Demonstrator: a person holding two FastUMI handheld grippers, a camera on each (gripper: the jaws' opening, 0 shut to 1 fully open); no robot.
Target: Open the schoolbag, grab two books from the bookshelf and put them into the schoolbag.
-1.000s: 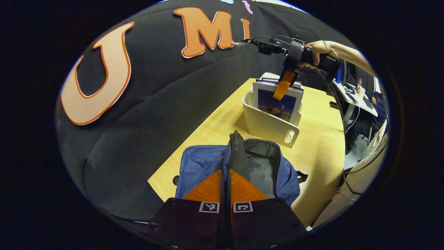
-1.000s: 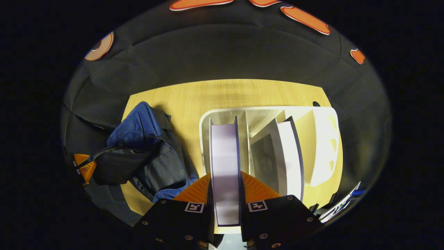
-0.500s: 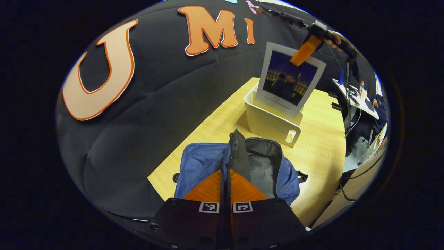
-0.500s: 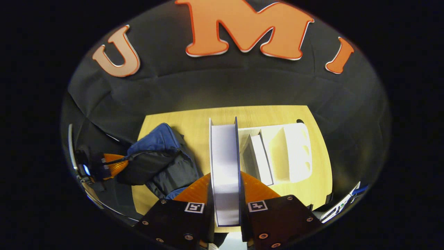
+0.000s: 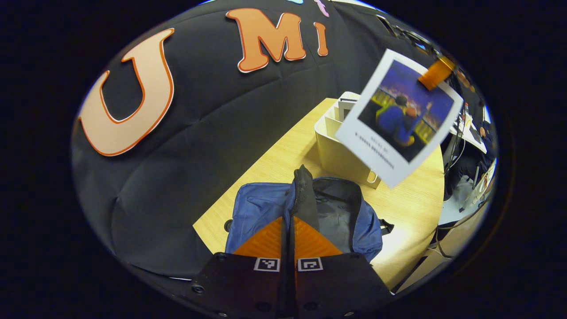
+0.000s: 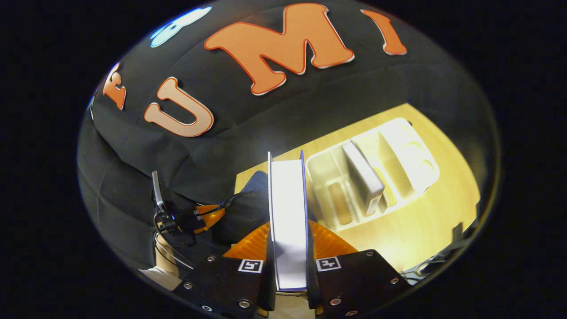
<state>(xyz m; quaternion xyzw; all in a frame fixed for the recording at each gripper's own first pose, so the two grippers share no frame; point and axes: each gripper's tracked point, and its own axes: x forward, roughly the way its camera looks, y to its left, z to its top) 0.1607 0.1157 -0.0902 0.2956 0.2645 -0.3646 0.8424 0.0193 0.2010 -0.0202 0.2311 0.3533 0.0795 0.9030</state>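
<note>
The blue schoolbag (image 5: 305, 212) lies on the wooden table (image 5: 412, 208) with its mouth open, and the grey lining inside is visible; I cannot see any book inside it. The left gripper (image 5: 288, 235) has its two fingers pressed together on the dark zipper edge of the bag's flap and holds this edge up, so the opening stays wide. Behind the bag, a little apart from it, stands the white bookshelf (image 5: 336, 150), a plastic box with dividers. In the right gripper view the bookshelf (image 6: 376, 173) has several compartments: one white book (image 6: 363, 177) is standing in a middle compartment, leaning a little, and the other compartments look empty. The right gripper (image 6: 289, 248) pinches the first book (image 6: 288, 221) between its two fingers, at the top edge. In the left gripper view this book (image 5: 398, 119) hangs in the air, tilted, above the table and in front of the bookshelf, with its picture cover toward the camera; it touches neither the shelf nor the bag.
</note>
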